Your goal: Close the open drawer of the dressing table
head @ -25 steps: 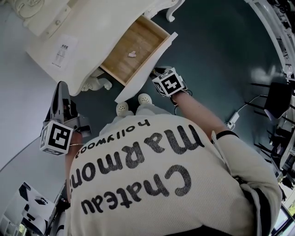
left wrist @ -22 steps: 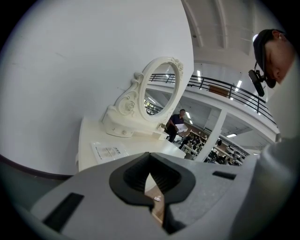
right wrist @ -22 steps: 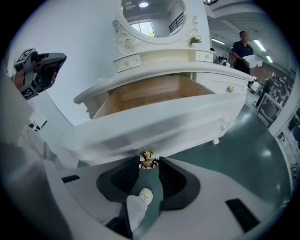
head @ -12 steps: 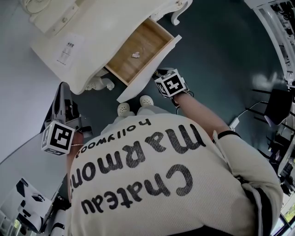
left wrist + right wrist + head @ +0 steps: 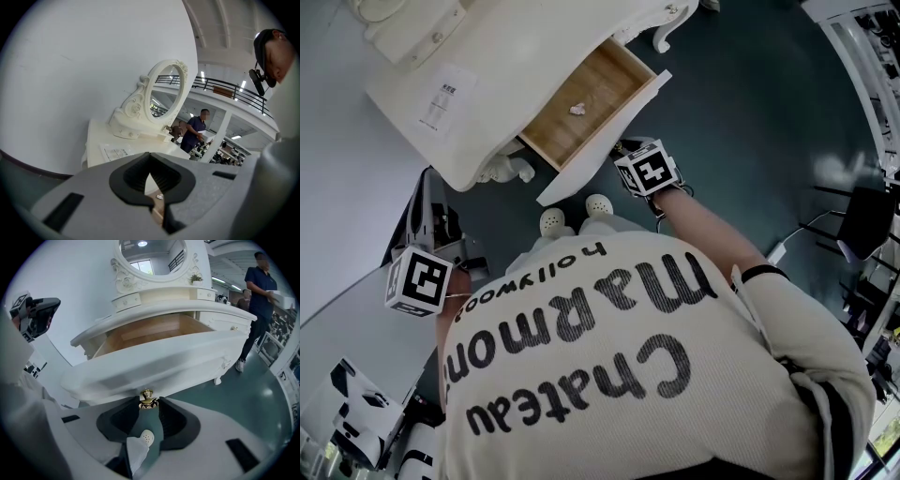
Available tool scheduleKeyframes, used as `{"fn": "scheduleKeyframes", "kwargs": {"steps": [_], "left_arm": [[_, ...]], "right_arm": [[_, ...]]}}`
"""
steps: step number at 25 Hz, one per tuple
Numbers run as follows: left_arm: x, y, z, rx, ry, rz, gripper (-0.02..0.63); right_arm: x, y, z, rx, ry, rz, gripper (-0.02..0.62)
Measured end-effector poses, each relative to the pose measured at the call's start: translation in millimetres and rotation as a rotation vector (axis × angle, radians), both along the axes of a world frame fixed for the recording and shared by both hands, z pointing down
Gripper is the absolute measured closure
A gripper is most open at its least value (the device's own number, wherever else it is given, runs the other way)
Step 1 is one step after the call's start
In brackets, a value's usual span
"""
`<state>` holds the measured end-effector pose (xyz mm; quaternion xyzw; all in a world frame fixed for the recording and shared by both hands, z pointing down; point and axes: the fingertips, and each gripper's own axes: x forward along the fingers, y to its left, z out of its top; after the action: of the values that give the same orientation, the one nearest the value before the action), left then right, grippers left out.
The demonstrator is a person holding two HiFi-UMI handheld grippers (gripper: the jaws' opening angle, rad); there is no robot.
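Note:
The white dressing table [image 5: 487, 66] stands at the upper left of the head view. Its drawer [image 5: 609, 80] is pulled out, showing a wooden bottom with a small pale scrap [image 5: 577, 109] on it. My right gripper [image 5: 619, 148] is at the white drawer front [image 5: 154, 366], shut on the gold knob [image 5: 148, 399] under its lower edge. My left gripper [image 5: 422, 178] hangs off to the left, apart from the table. It is shut with nothing in it, and in its own view the left gripper [image 5: 150, 154] points towards the tabletop.
An oval mirror [image 5: 150, 258] stands at the back of the tabletop, with a printed sheet [image 5: 442, 98] lying in front of it. My shoes [image 5: 596, 202] are under the drawer front. A person [image 5: 260, 287] stands at the right. Black chairs [image 5: 862, 206] and a floor cable [image 5: 773, 246] lie to the right.
Only the head view has shifted a little. Both grippers and the drawer stand as before.

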<state>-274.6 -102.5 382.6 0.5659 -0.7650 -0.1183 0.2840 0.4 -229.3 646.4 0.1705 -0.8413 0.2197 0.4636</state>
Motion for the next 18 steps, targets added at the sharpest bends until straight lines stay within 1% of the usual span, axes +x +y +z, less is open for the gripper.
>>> {"fn": "scheduleKeyframes", "kwargs": {"steps": [5, 10, 14, 18], "left_arm": [[-3.6, 0.2, 0.0, 0.004, -0.001, -0.010, 0.598], [-6.7, 4.4, 6.7, -0.010, 0.015, -0.026, 0.598], [-7.1, 4.2, 8.6, -0.002, 0.017, -0.028, 0.598], [-8.4, 8.6, 7.2, -0.009, 0.009, -0.039, 0.598]], "right_arm": [[-5.7, -1.8, 1.5, 0.002, 0.005, -0.007, 0.446], [-10.7, -4.7, 1.6, 0.000, 0.011, -0.014, 0.445], [-14.1, -8.0, 0.5, 0.015, 0.010, -0.011, 0.445], [-19.0, -2.9, 5.1, -0.003, 0.005, -0.017, 0.445]]}}
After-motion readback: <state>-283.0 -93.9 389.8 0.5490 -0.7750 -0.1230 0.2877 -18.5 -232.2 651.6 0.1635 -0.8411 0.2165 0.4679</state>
